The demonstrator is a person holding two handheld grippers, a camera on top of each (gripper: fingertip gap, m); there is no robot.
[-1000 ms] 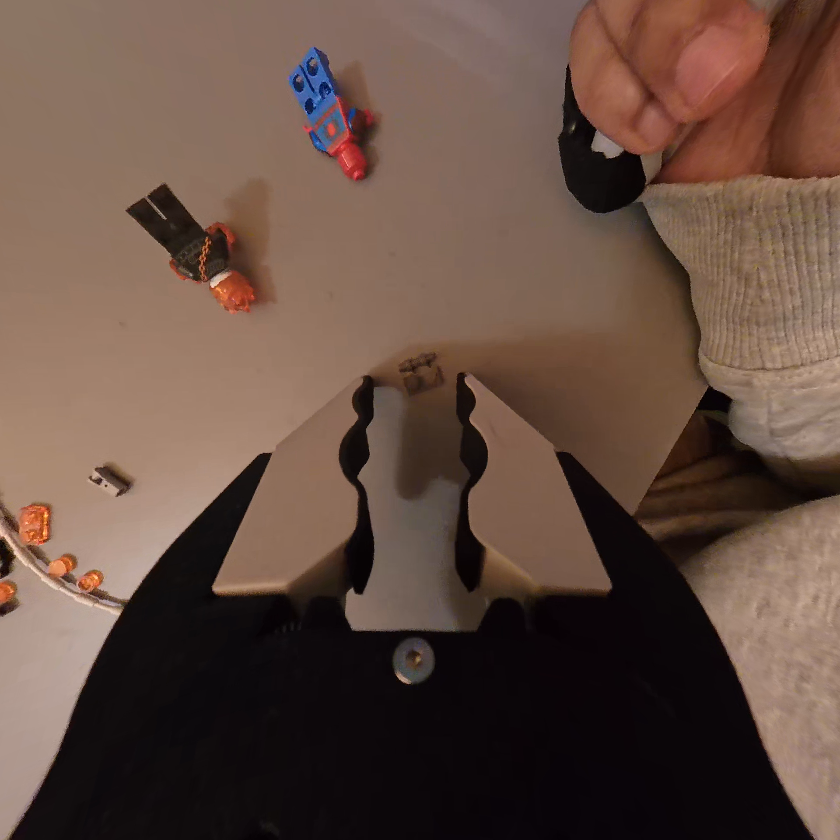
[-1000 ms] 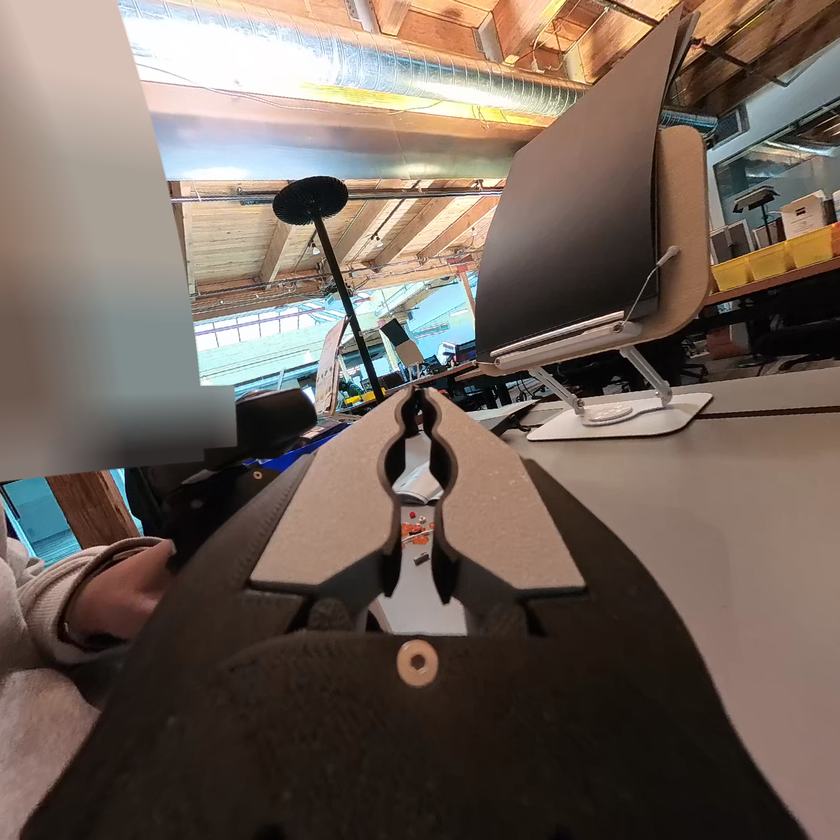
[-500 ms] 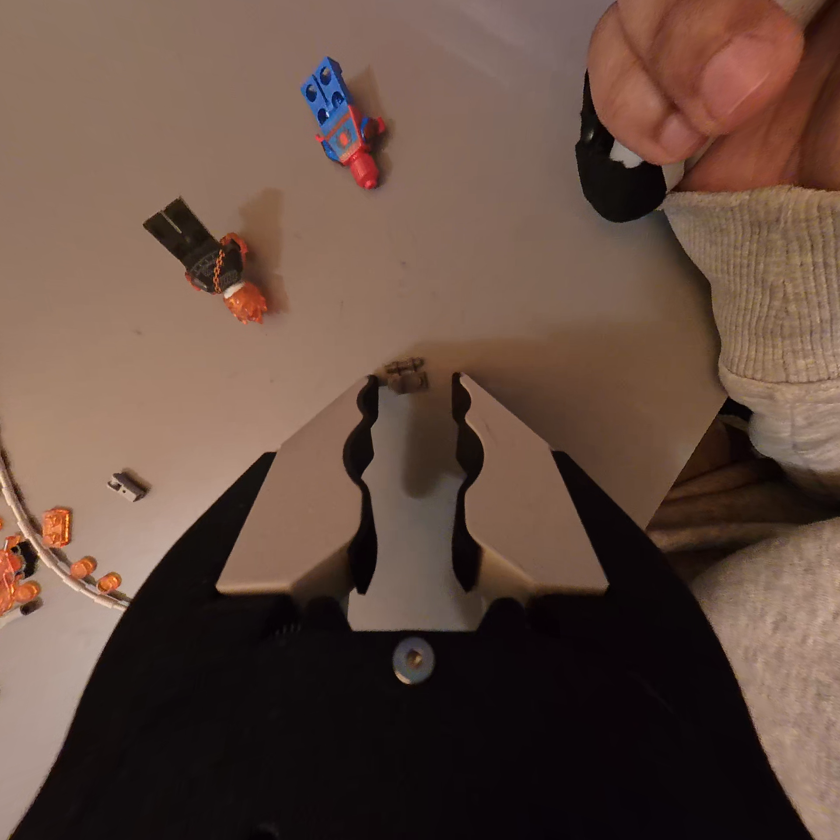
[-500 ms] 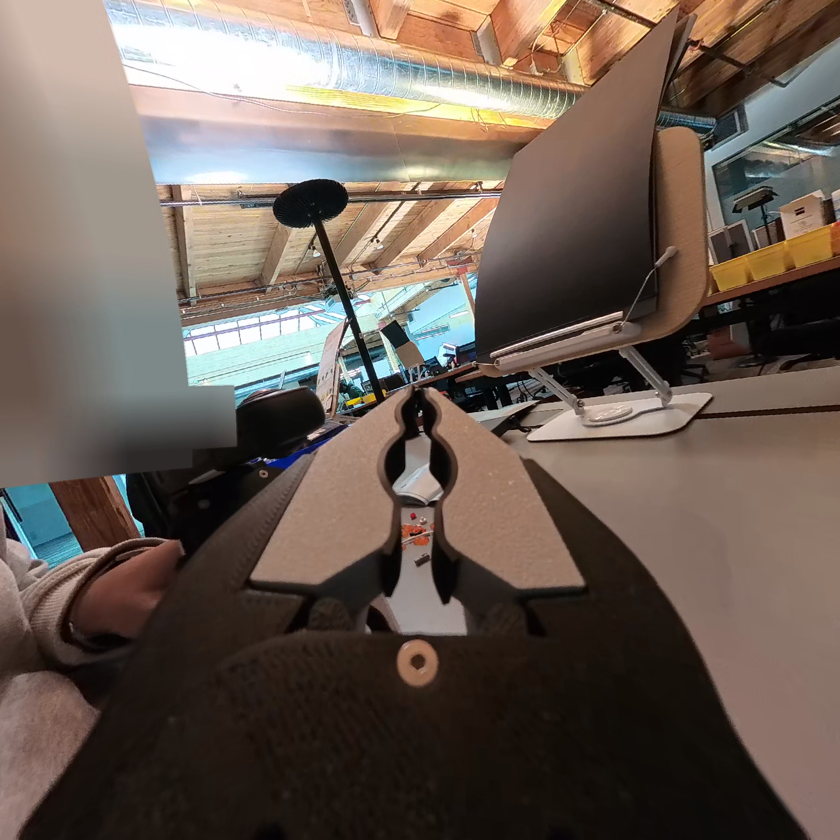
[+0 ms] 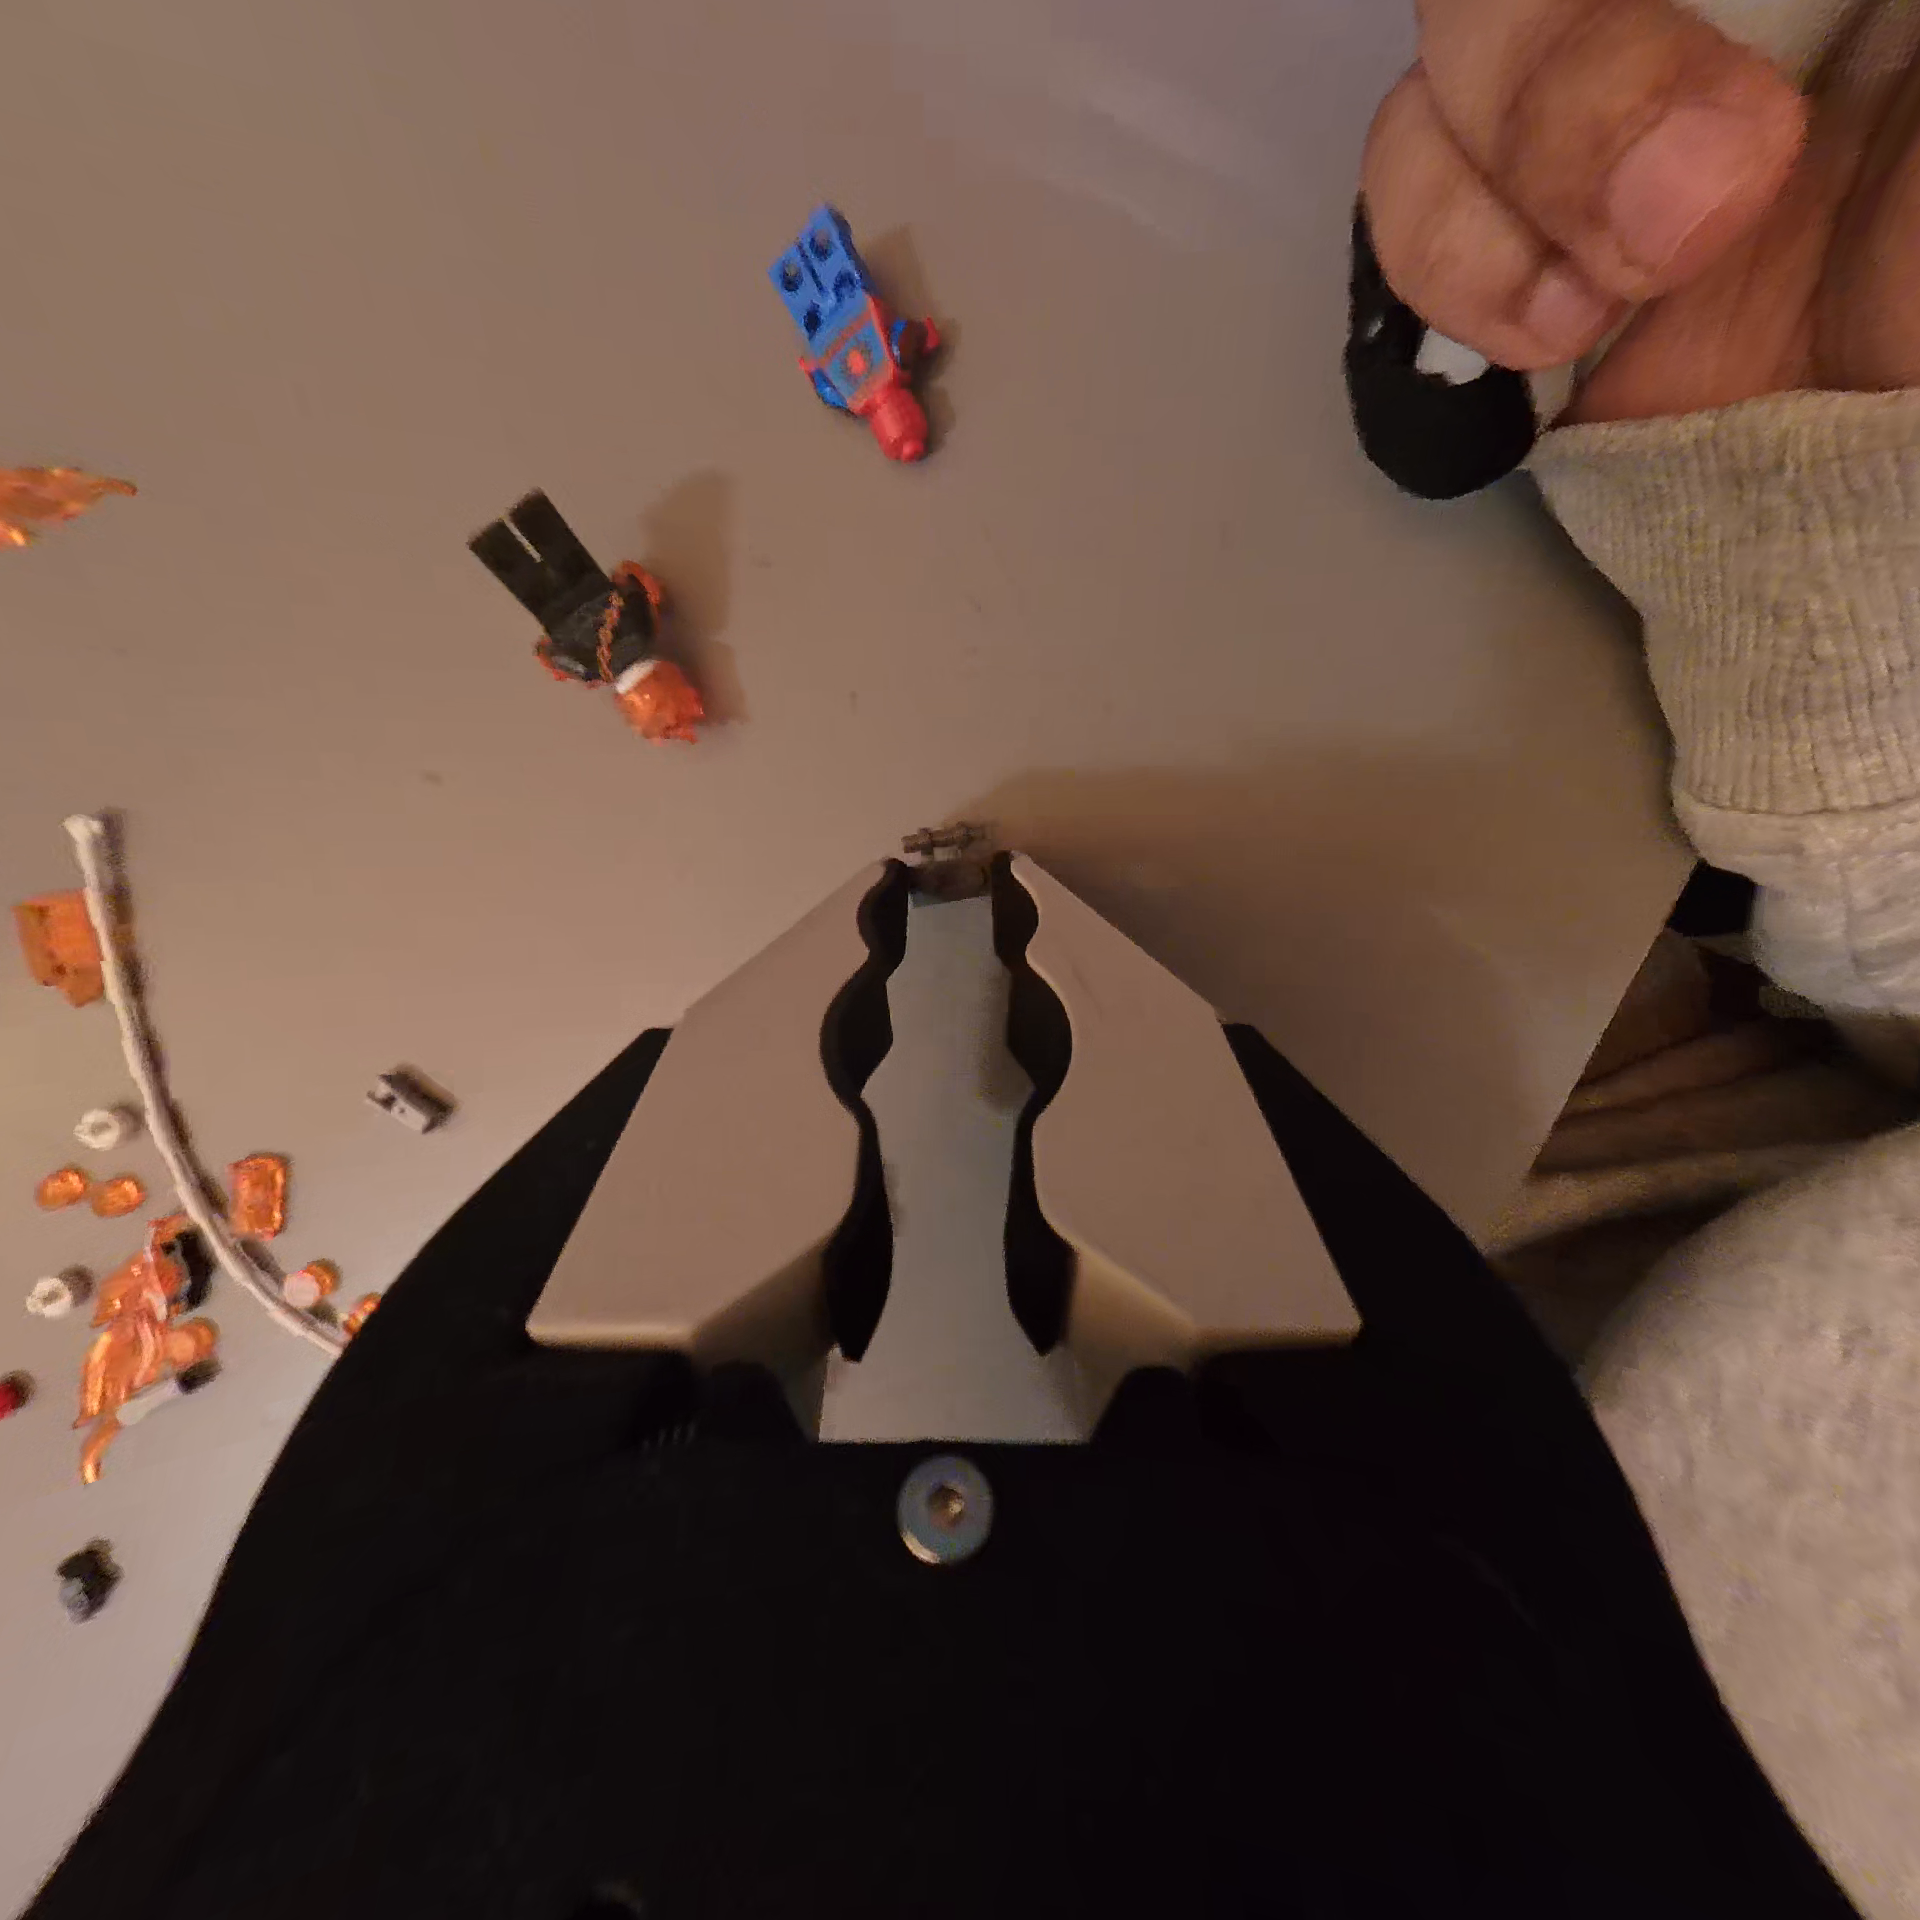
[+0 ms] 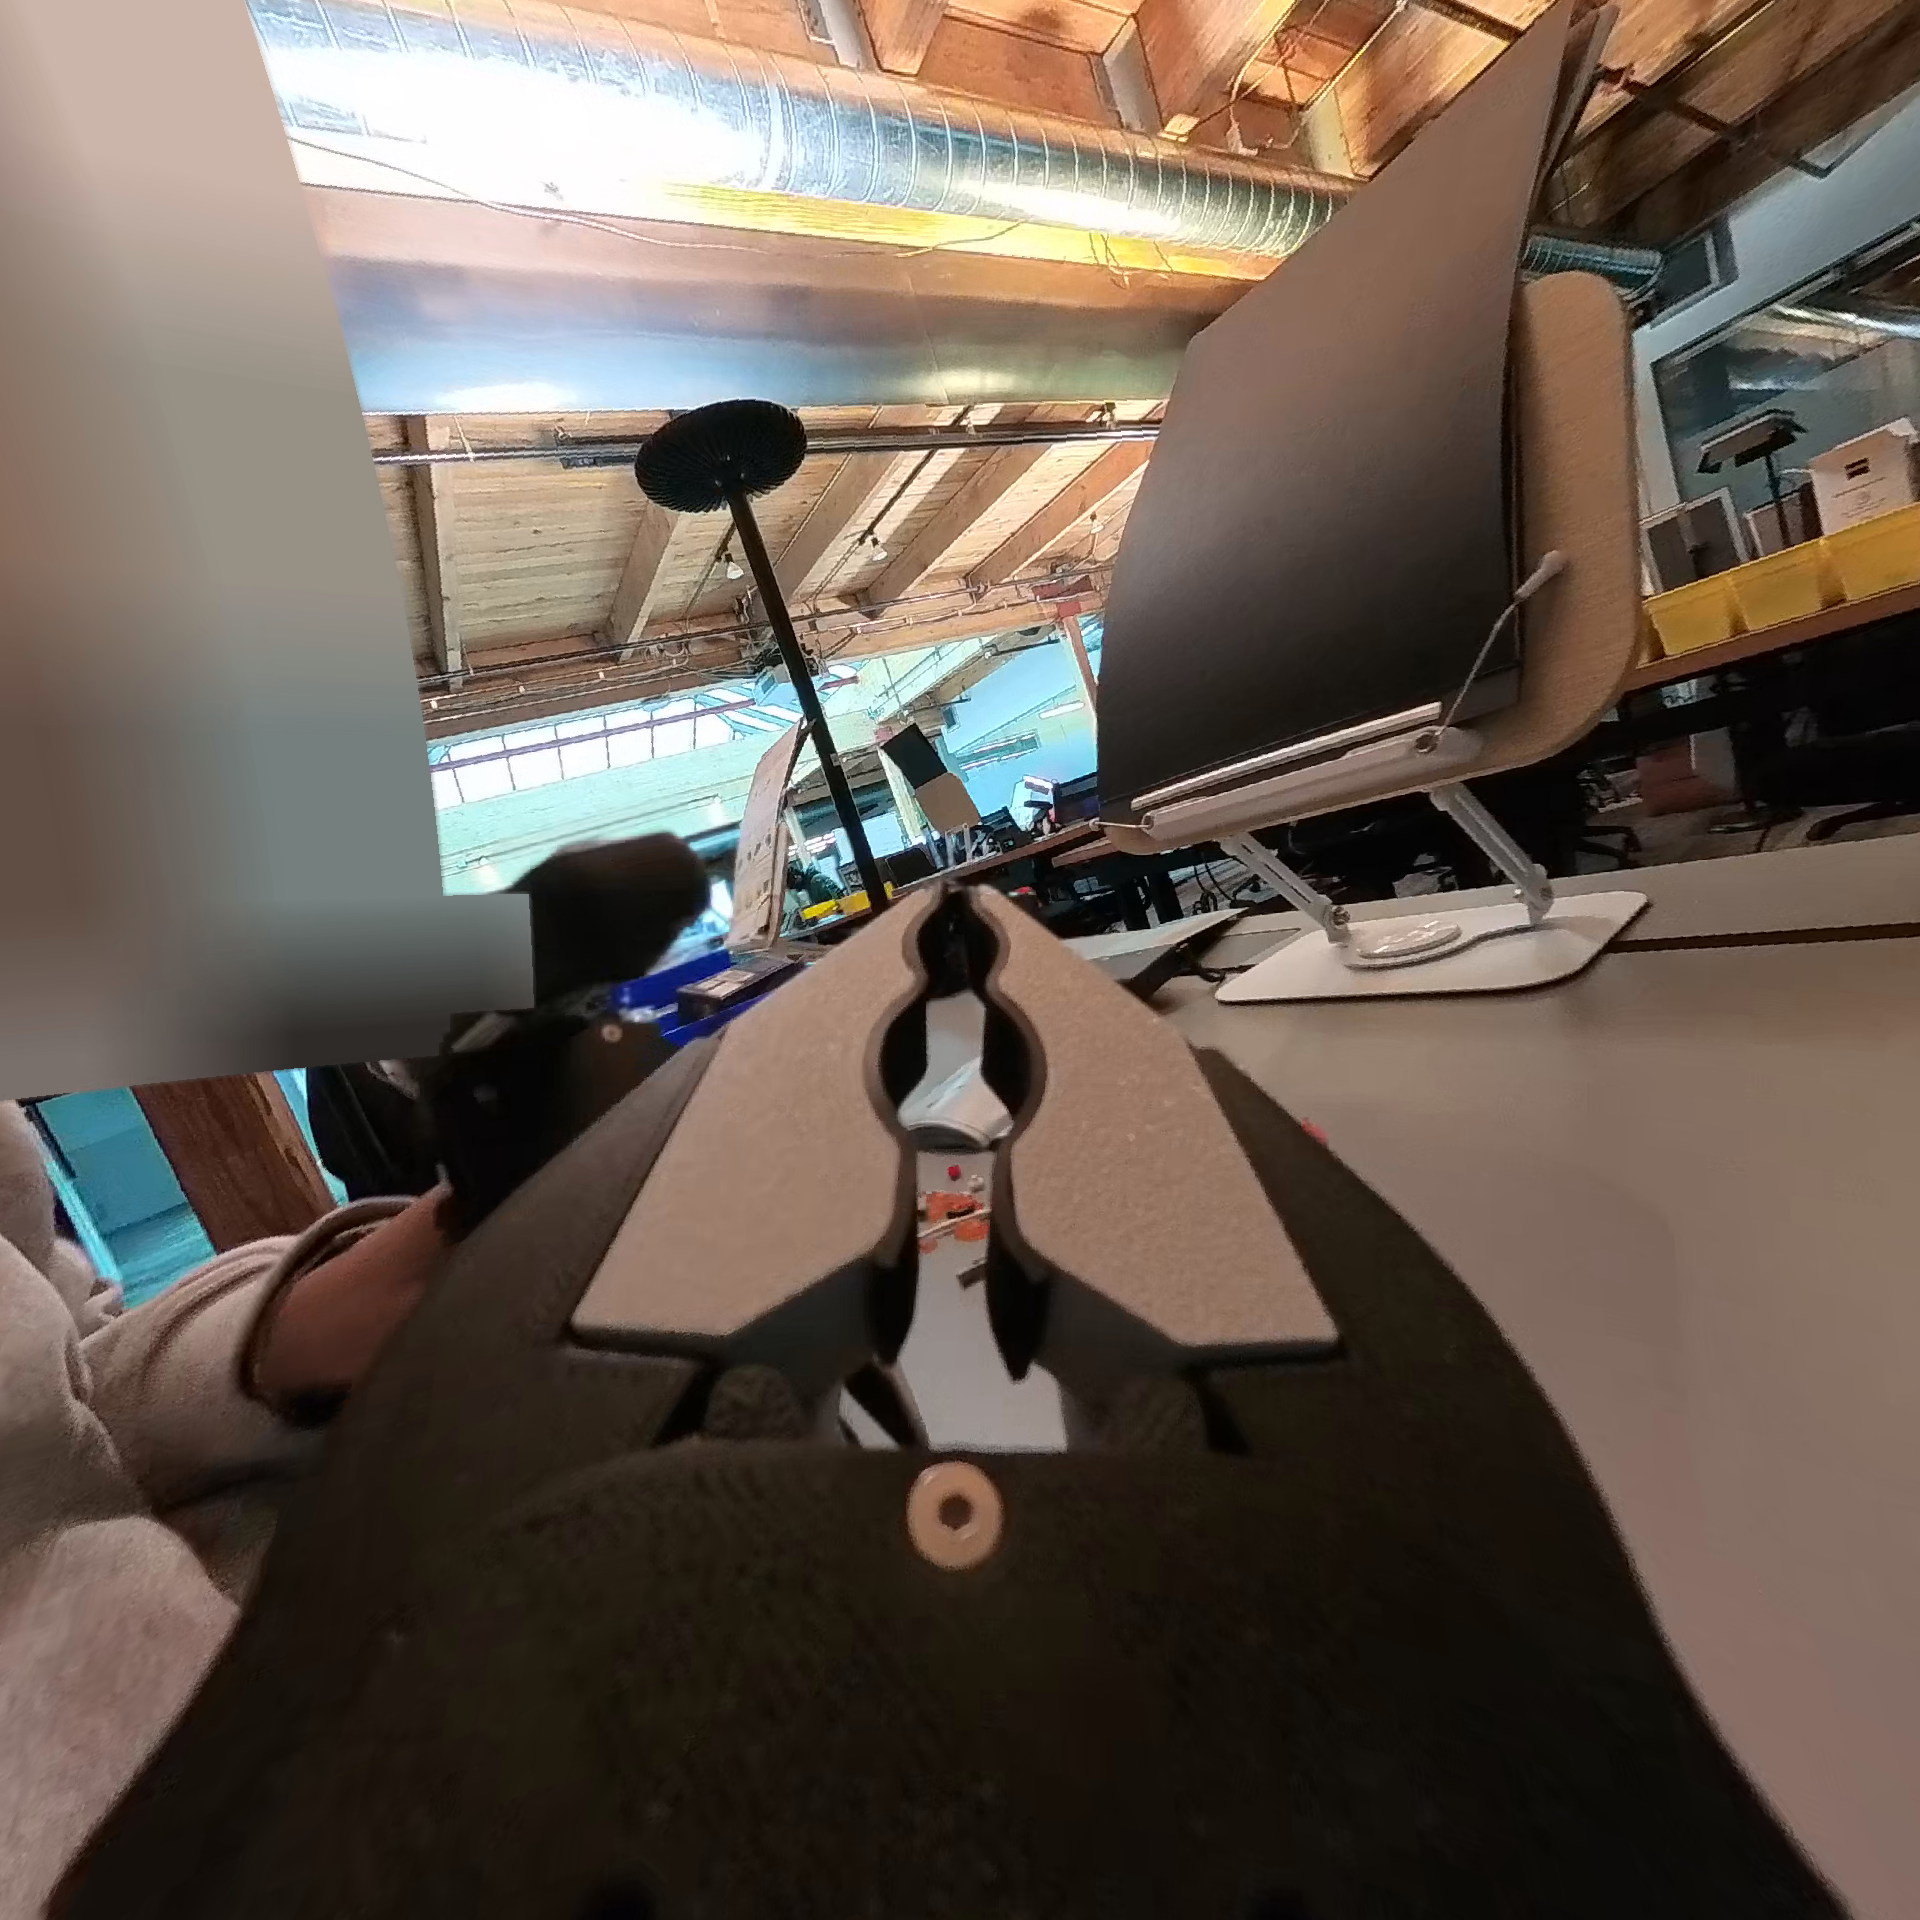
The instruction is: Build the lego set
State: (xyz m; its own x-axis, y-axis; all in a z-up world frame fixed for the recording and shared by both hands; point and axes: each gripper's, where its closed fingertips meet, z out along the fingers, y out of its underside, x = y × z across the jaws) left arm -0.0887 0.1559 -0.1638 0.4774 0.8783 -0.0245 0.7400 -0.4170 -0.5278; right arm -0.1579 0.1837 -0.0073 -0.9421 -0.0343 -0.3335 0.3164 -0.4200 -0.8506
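In the left wrist view my left gripper [image 5: 948, 871] has its fingertips closed on a small grey Lego piece [image 5: 945, 860] at the table surface. A blue and red minifigure [image 5: 857, 338] and a black and orange minifigure [image 5: 603, 634] lie beyond it. Several loose orange and grey pieces [image 5: 156, 1288] and a white cord [image 5: 145, 1070] lie at the left. My right gripper [image 6: 951, 909] is shut and points up over the table; I cannot tell whether anything is between its tips. Orange pieces [image 6: 951, 1210] show through the gap between its fingers.
A hand in a cream sleeve [image 5: 1766, 644] holds a black gripper part [image 5: 1434, 426] at the top right. The table edge [image 5: 1600, 1029] runs close on the right, with a lap beyond. A laptop on a stand [image 6: 1351, 582], a lamp pole [image 6: 800, 675] and a mouse [image 6: 951, 1112] stand farther off. About 15 centimetres separates my left fingertips from my right.
My left gripper's fingers have narrowed from wide apart onto the small grey piece. The table items have slid right in its view and more orange pieces show. The right gripper has barely moved.
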